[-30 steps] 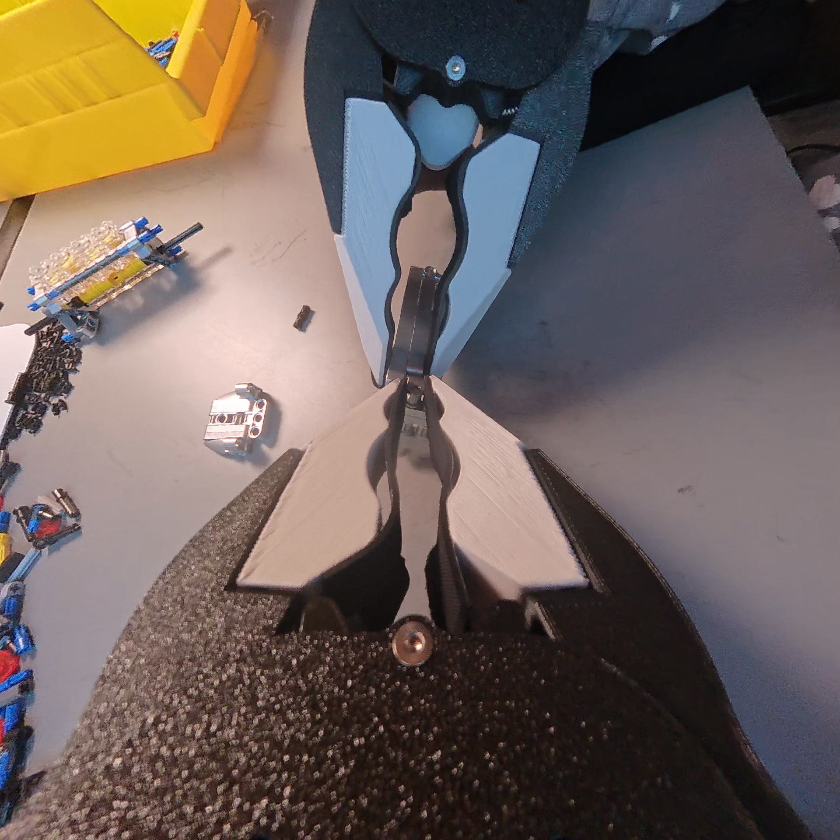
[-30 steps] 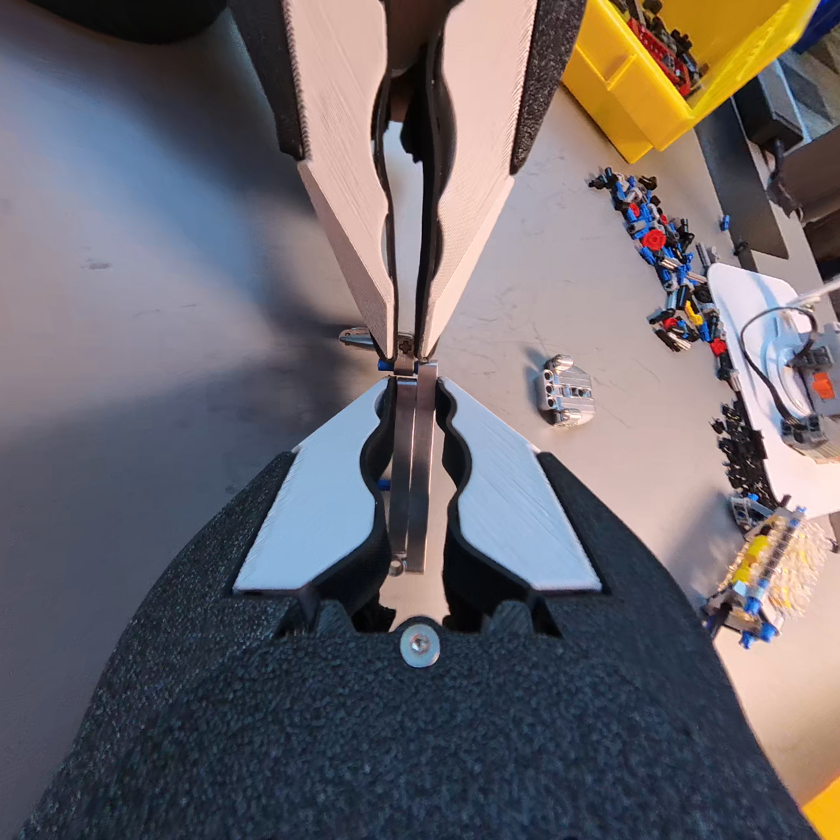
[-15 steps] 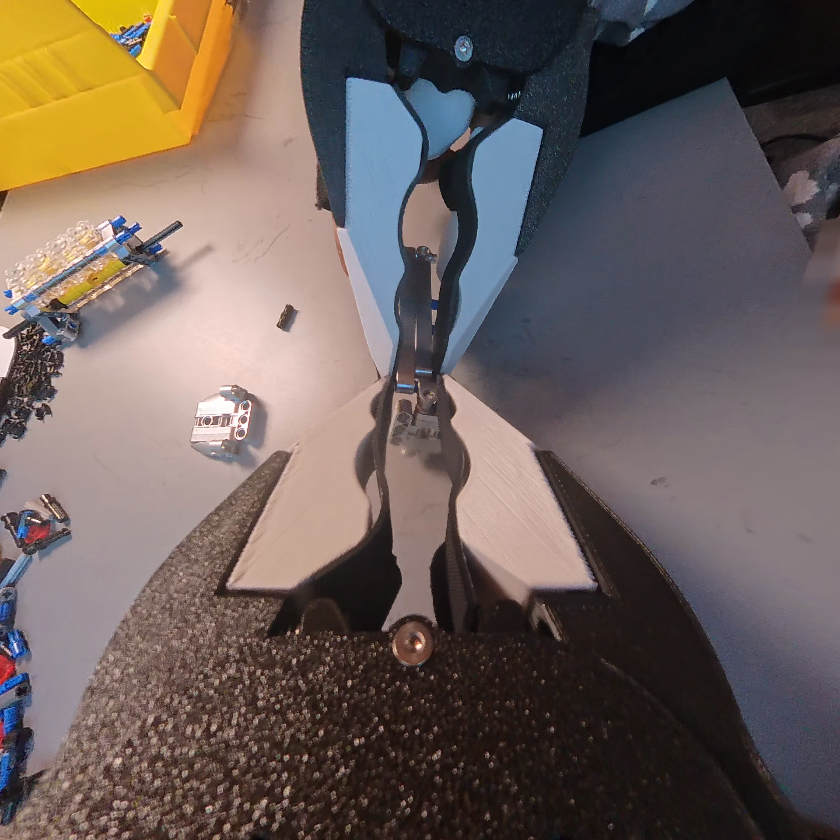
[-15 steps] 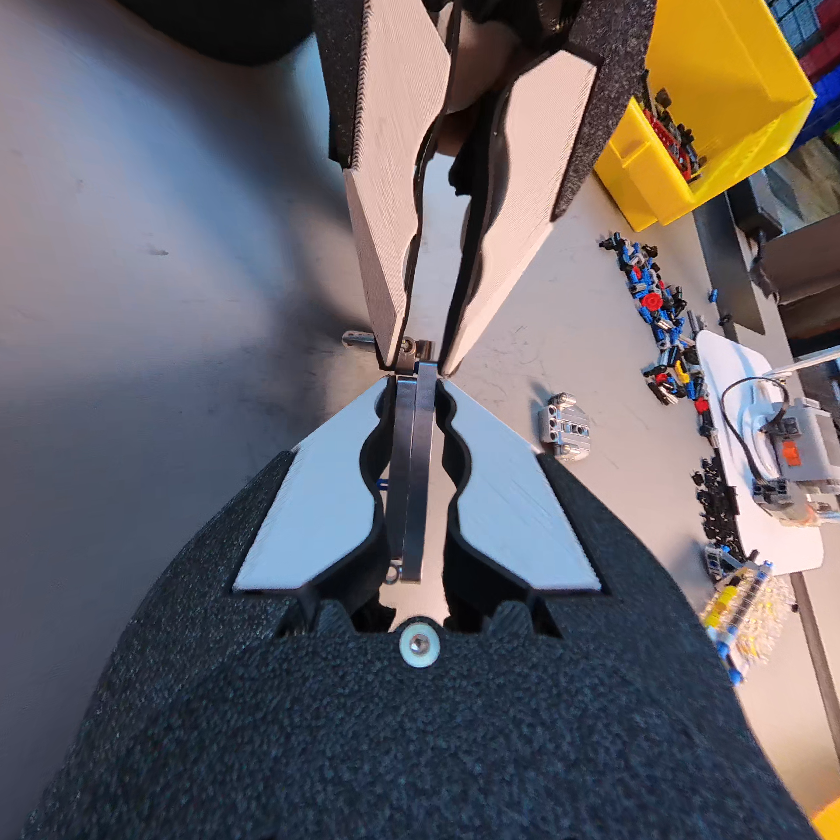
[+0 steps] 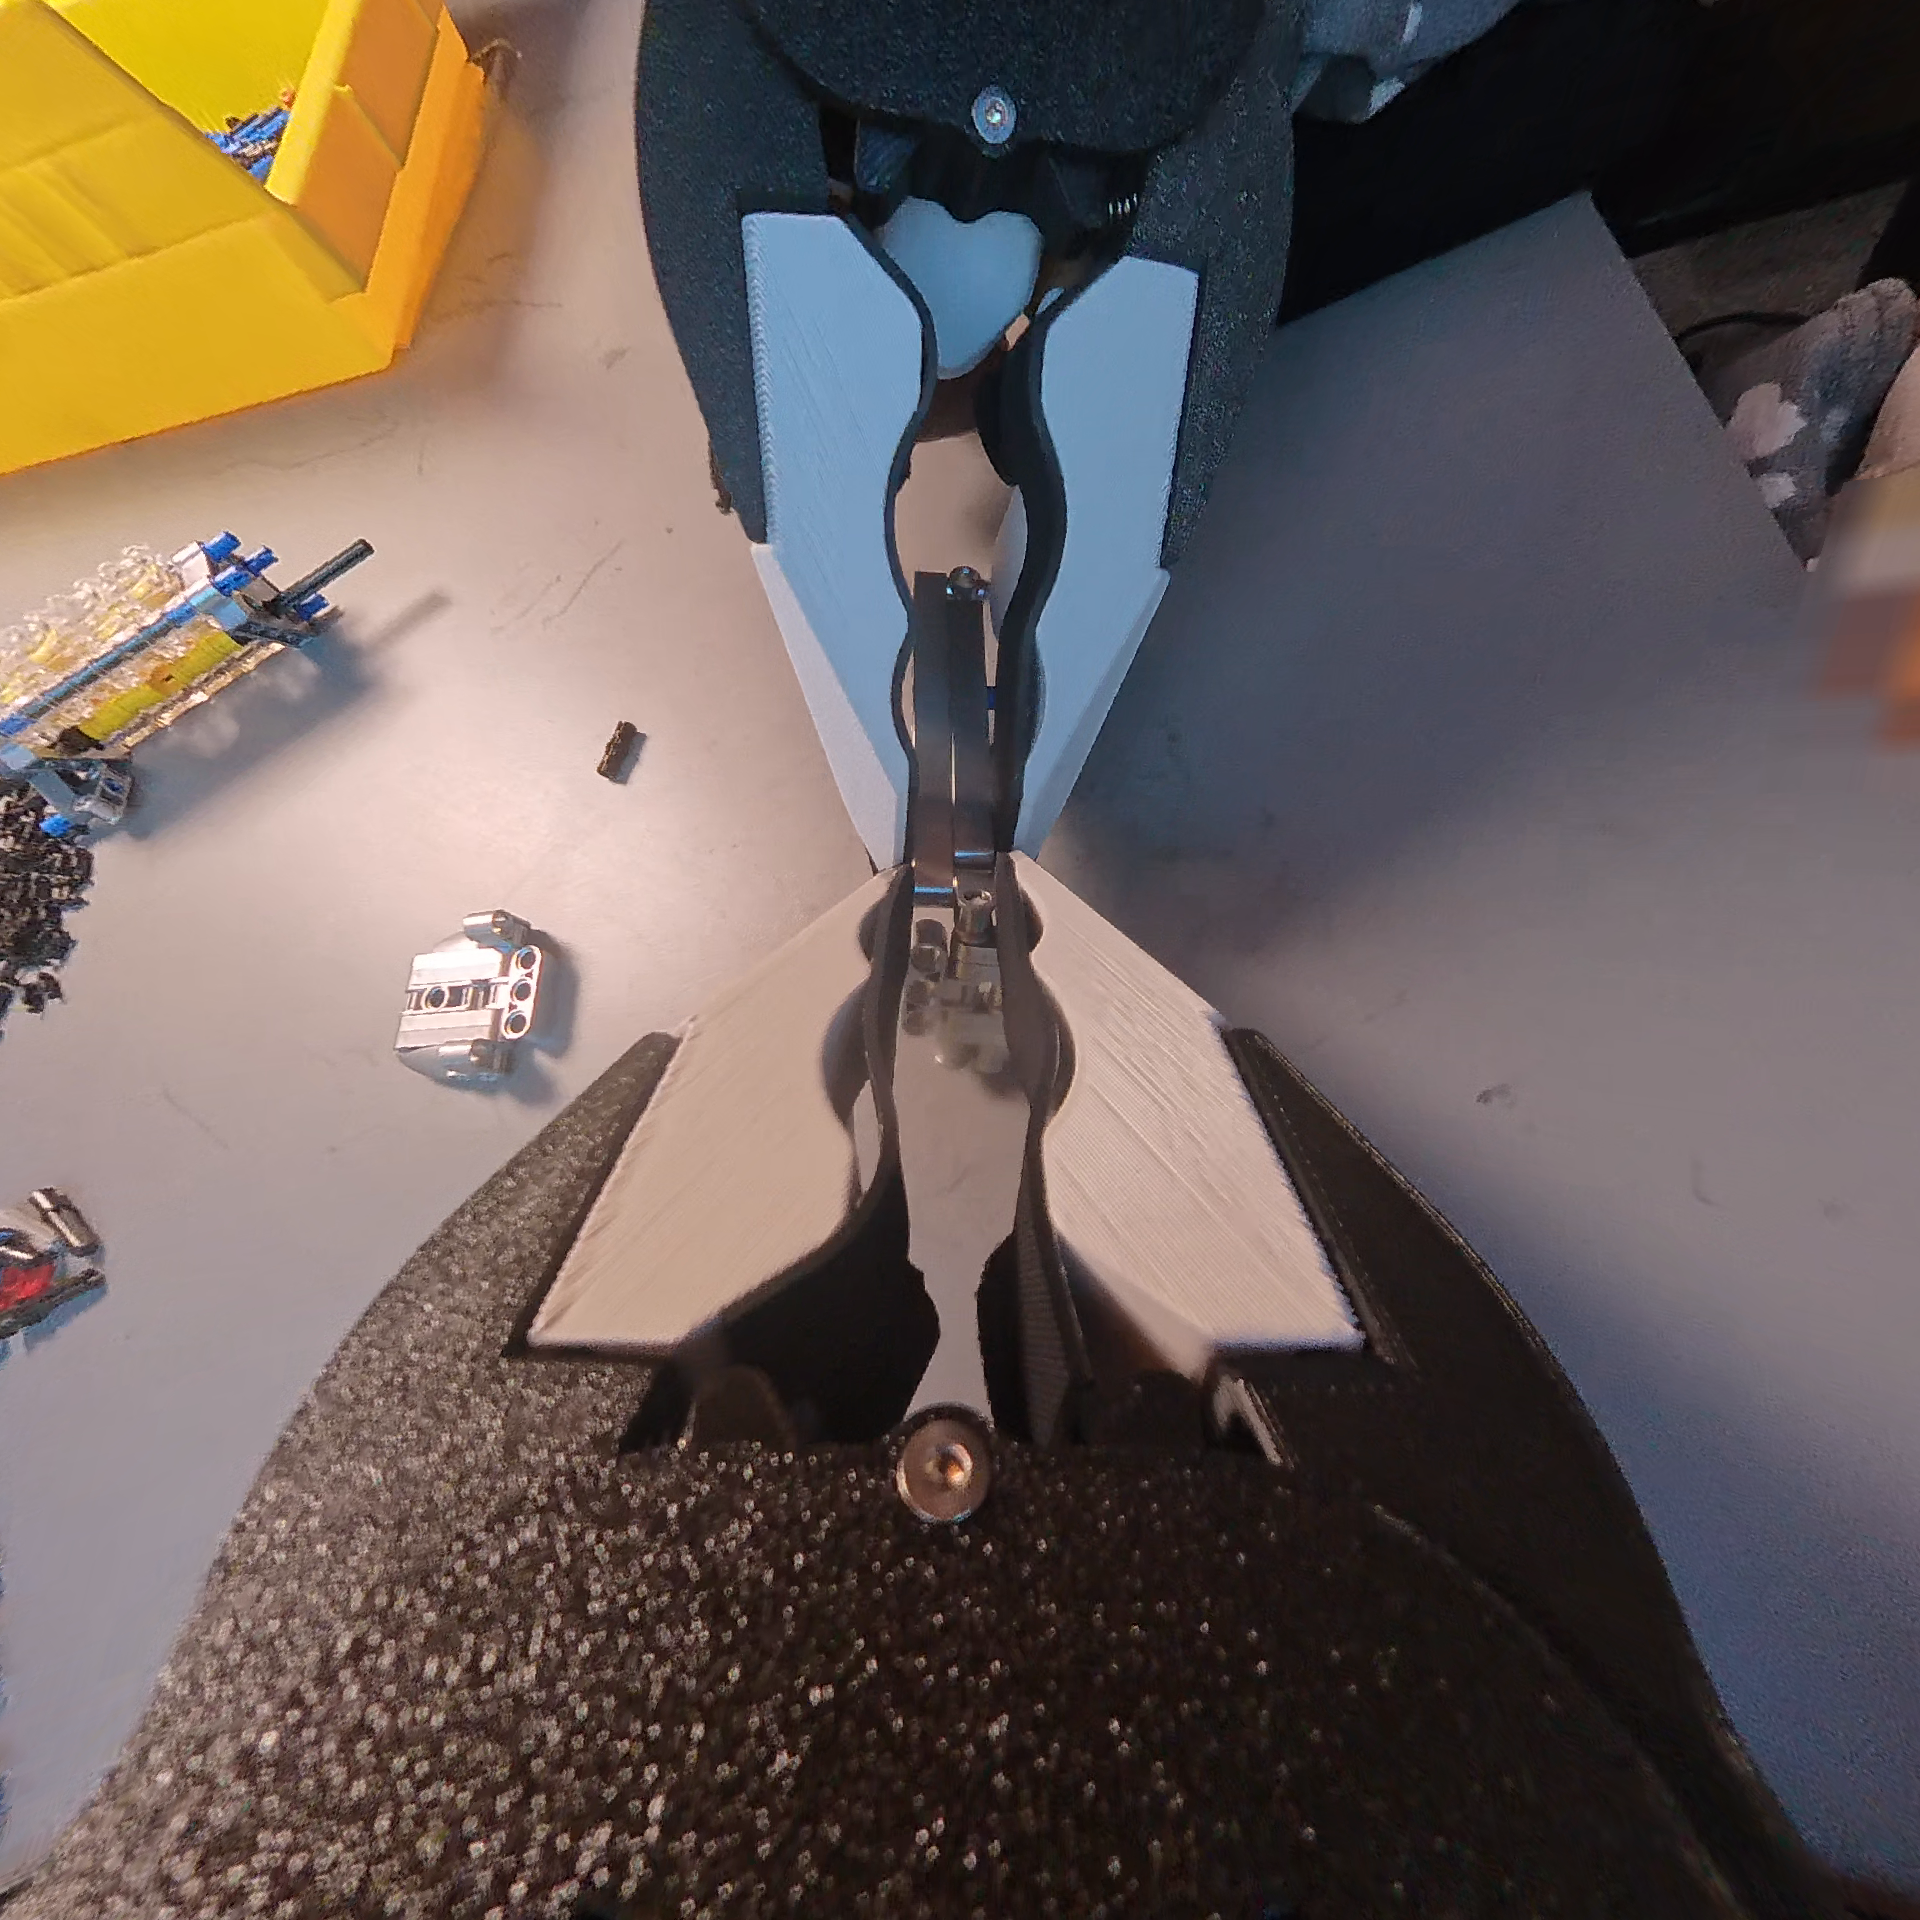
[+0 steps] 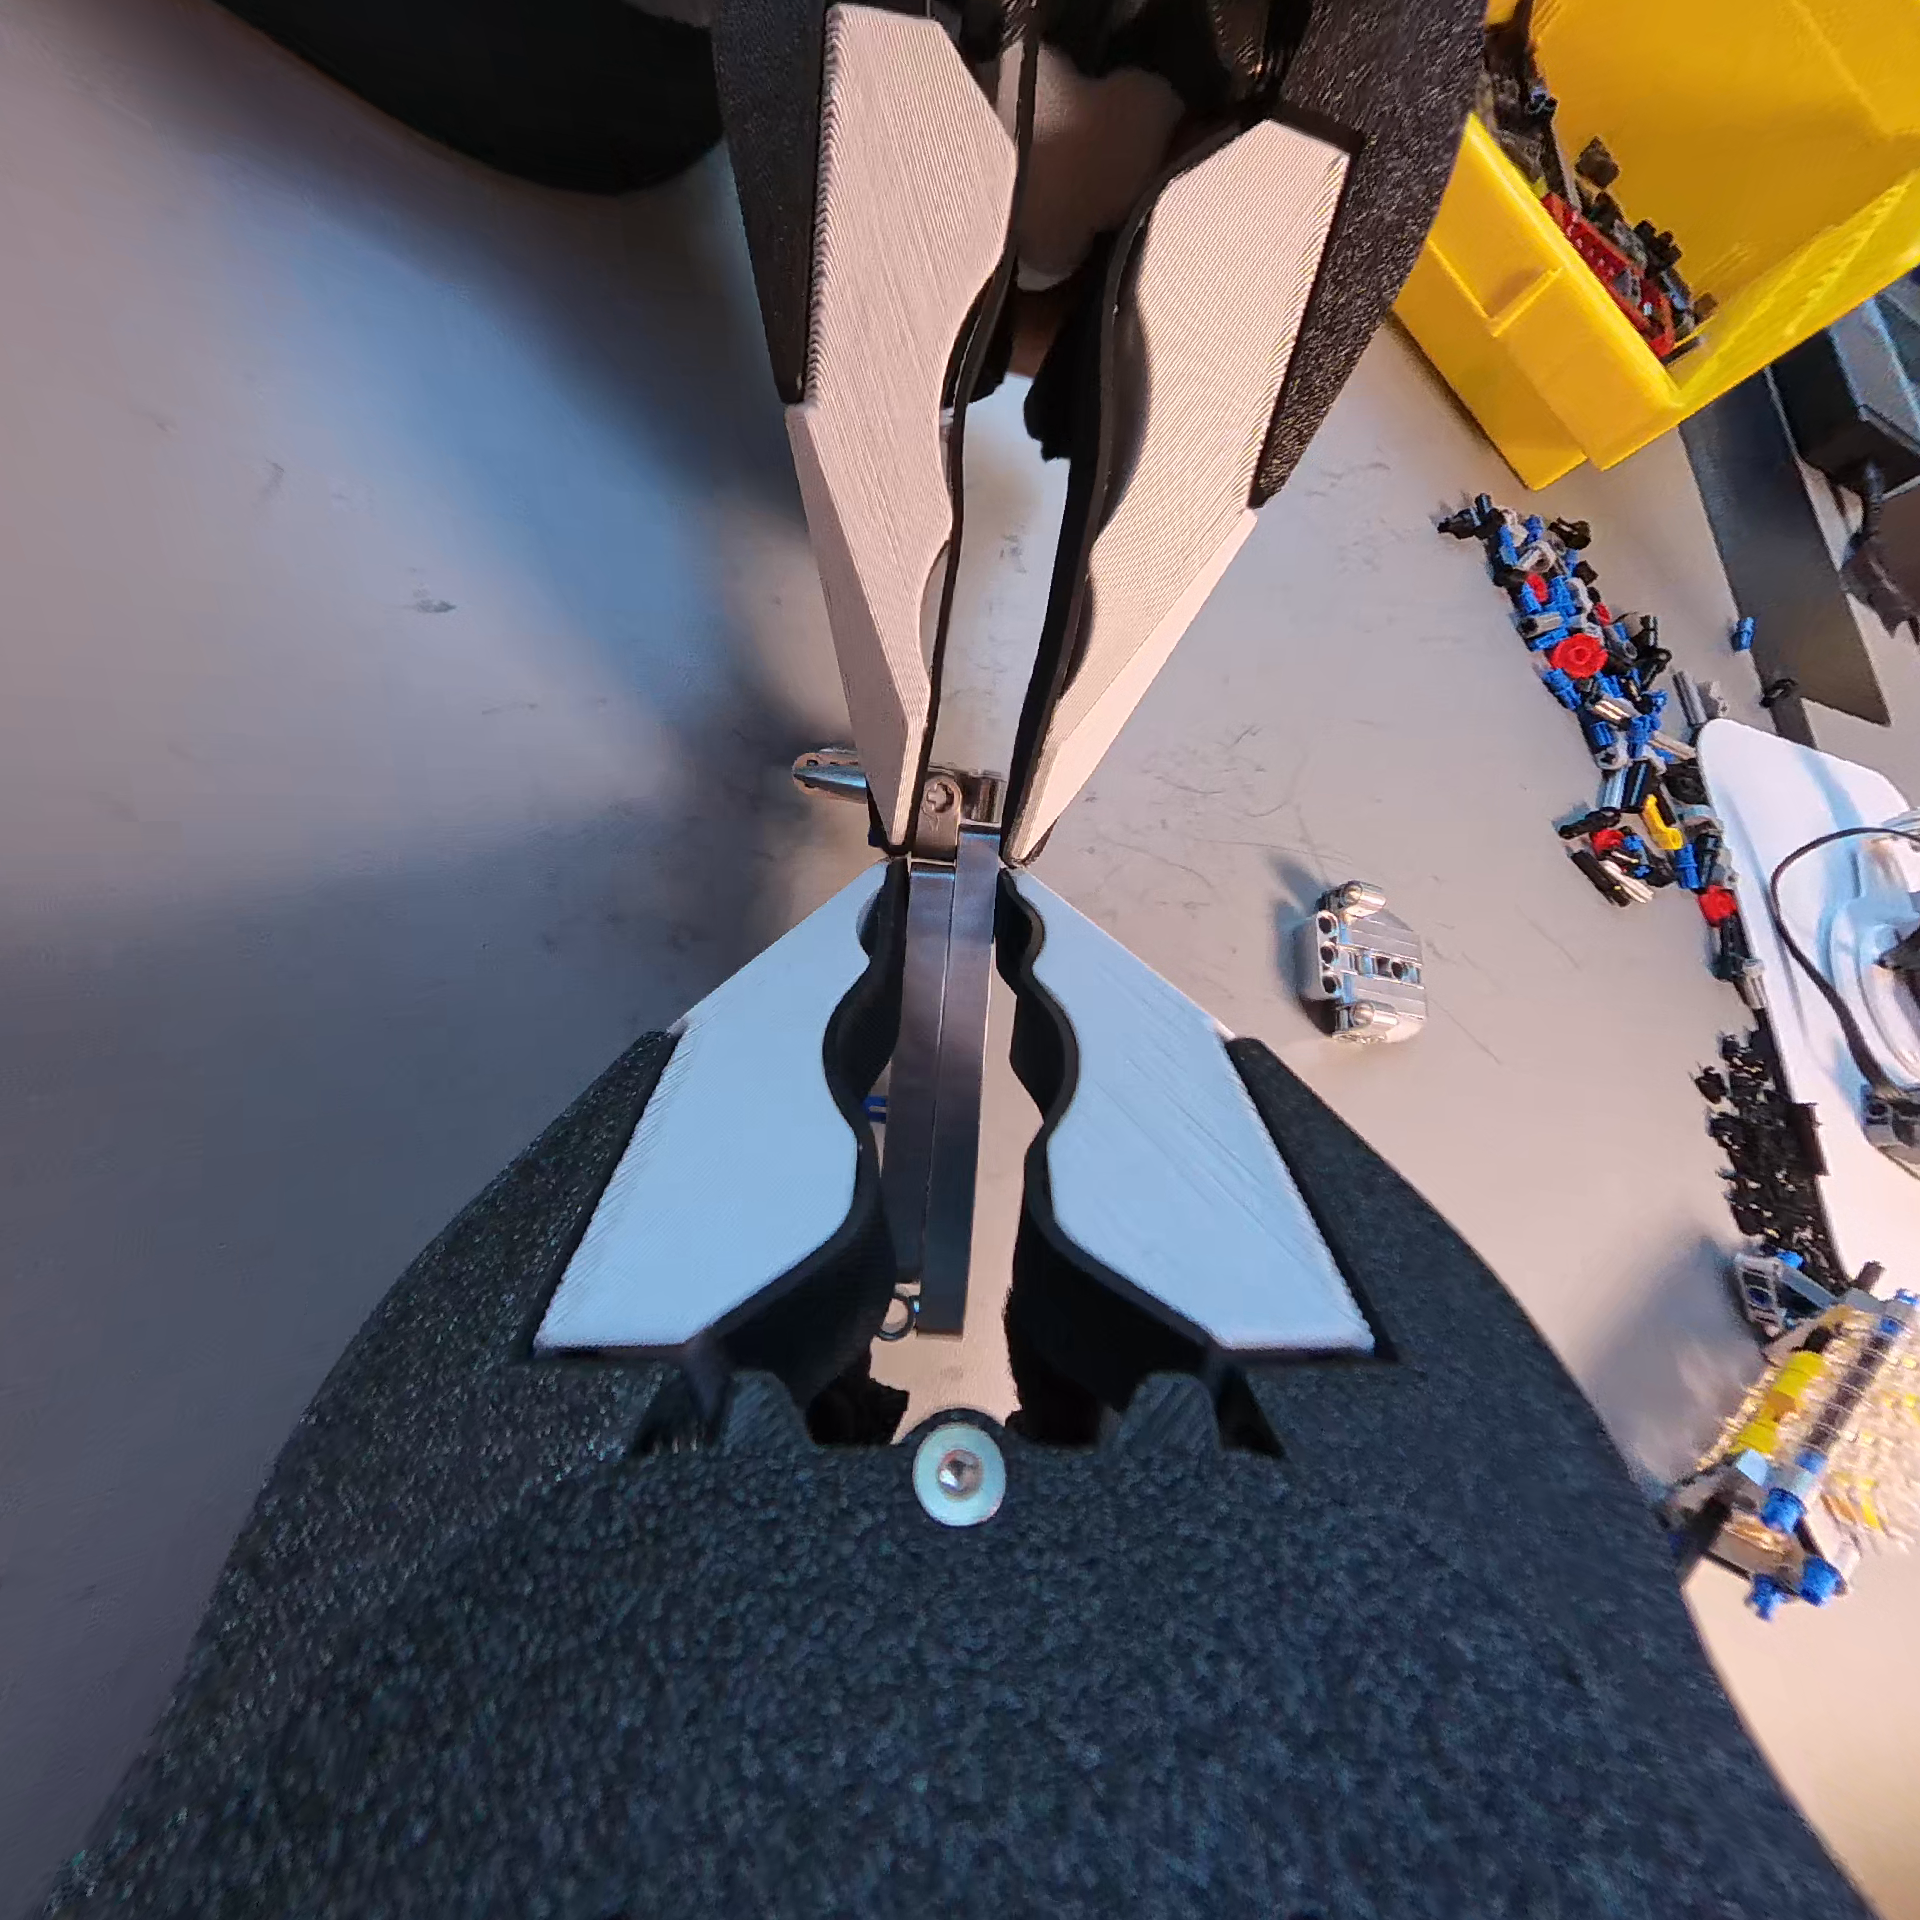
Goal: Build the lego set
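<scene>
Left wrist view: a grey desk (image 5: 1455, 727), scuffed and lightly marked, runs to a dark edge at 1 o'clock. The left claw (image 5: 951, 883) is closed on 1 small grey pin connector (image 5: 961, 987) held between its tips. Opposite, tip to tip at 12 o'clock, the right claw (image 5: 956, 842) is closed on 2 flat dark beams (image 5: 951, 717) laid side by side. At 9 o'clock lies 1 grey panel piece (image 5: 473, 997); at 10 o'clock 1 loose black pin (image 5: 620, 750), and past it 1 built assembly (image 5: 156, 665) of clear, yellow and blue bricks. 1 yellow bin (image 5: 208, 239) fills the 11 o'clock corner.

Right wrist view: the same desk (image 6: 364, 520), with daylight across its 9 o'clock side. The right claw (image 6: 948, 883) grips the 2 beams (image 6: 945, 1091); the left claw (image 6: 961, 831) pinches the connector (image 6: 951, 805) at their far end. At 3 o'clock sits the panel piece (image 6: 1361, 977); at 2 o'clock 1 heap of blue, black and red small parts (image 6: 1600, 665); at 1 o'clock the bin (image 6: 1714, 208); at 4 o'clock the assembly (image 6: 1808, 1455).
</scene>
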A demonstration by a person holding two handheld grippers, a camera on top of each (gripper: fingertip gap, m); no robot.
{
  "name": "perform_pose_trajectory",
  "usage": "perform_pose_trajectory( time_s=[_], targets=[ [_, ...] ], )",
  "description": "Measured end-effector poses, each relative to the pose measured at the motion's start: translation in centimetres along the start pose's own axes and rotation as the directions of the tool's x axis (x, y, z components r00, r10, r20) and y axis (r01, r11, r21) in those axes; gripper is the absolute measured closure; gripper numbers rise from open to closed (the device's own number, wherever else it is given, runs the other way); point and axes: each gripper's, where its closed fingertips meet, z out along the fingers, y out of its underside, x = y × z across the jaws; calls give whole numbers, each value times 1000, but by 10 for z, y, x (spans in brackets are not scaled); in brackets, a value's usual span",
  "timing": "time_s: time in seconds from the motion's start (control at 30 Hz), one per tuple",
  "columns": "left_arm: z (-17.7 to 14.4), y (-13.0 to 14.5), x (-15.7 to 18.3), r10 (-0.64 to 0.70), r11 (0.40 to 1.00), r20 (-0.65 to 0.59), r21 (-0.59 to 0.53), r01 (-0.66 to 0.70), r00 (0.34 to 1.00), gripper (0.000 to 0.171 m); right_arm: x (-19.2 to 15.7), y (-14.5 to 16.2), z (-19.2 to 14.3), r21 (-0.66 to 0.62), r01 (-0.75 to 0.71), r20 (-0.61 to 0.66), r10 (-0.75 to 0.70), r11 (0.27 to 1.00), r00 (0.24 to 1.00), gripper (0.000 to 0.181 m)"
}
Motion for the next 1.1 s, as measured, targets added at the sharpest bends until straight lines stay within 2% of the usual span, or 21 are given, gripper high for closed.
perform_pose_trajectory(
  time_s=[0.13, 0.23, 0.33, 0.4, 0.57, 0.73, 0.8, 1.0, 1.1],
  targets=[
    [-4, -6, -7, -102, 992, -3, 78, 102, 995, 159, 10, -1, -2, 14, -31, -30, 31, 999, 999, 167],
    [-17, -17, -13, -193, 965, -34, 172, 196, 981, 129, 23, -4, -12, 80, -93, -59, 98, 992, 993, 166],
    [-20, -17, -22, -218, 957, -9, 194, 216, 976, 121, 34, -20, -28, 231, -176, -34, 189, 957, 981, 166],
    [-20, -25, -19, -229, 945, -33, 232, 230, 973, 128, 37, -26, -35, 291, -219, 3, 228, 932, 974, 166],
    [-27, -41, -13, -245, 911, -104, 316, 266, 964, 130, 35, -39, -43, 385, -312, 101, 296, 869, 950, 166],
    [-42, -69, -9, -284, 794, -249, 480, 372, 926, 130, 38, -62, -62, 524, -425, 232, 357, 738, 905, 166],
    [-46, -76, -9, -294, 762, -281, 508, 401, 914, 130, 39, -67, -66, 544, -455, 264, 371, 705, 890, 166],
    [-44, -66, -22, -357, 771, -225, 476, 423, 906, 131, 49, -57, -60, 502, -482, 221, 433, 718, 874, 166],
    [-43, -53, -40, -429, 776, -143, 446, 445, 892, 131, 66, -44, -56, 461, -601, 216, 574, 653, 790, 166]
  ],
)
